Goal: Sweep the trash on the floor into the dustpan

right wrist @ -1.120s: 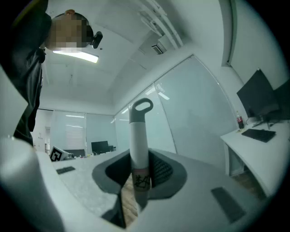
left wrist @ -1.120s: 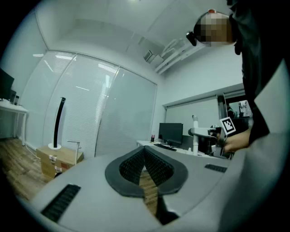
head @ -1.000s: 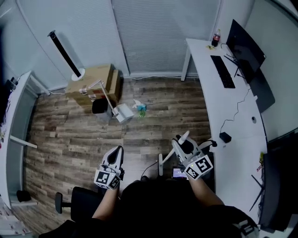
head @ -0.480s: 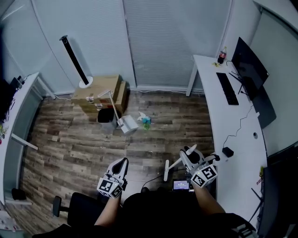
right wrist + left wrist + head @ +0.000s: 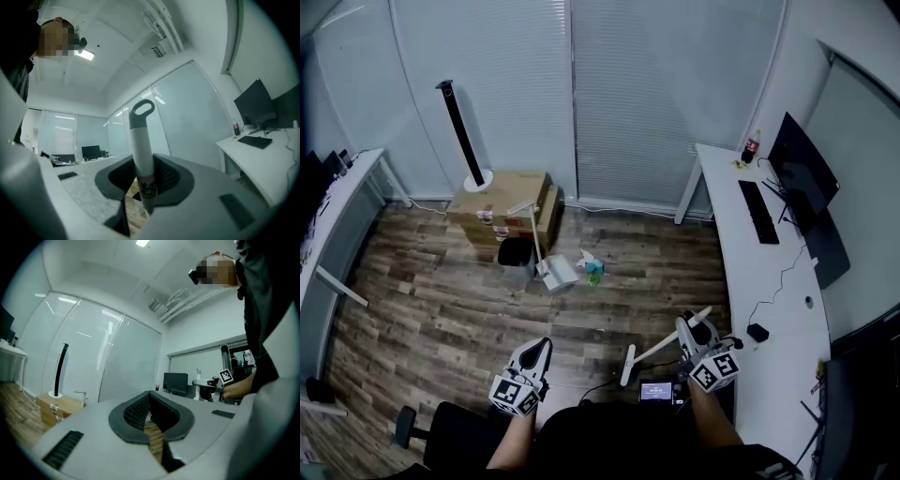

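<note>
The left gripper (image 5: 540, 349) was closed on nothing; the right gripper (image 5: 690, 330) clamped the broom handle (image 5: 140, 150); the trash (image 5: 592, 270) lay just beside the dustpan (image 5: 561, 275), well apart from both; the scraps seemed light, so a hard sweep might scatter them or shove the unheld pan.

A white broom handle (image 5: 651, 357) was gripped by the right hand-held gripper (image 5: 687, 327) at five o'clock. The left hand-held gripper (image 5: 541, 347), jaws together, was seen at seven o'clock. On the floor (image 5: 441, 300), at its twelve o'clock, a dustpan (image 5: 559, 274) was stood, with trash (image 5: 592, 268) just beside it at three o'clock.
</note>
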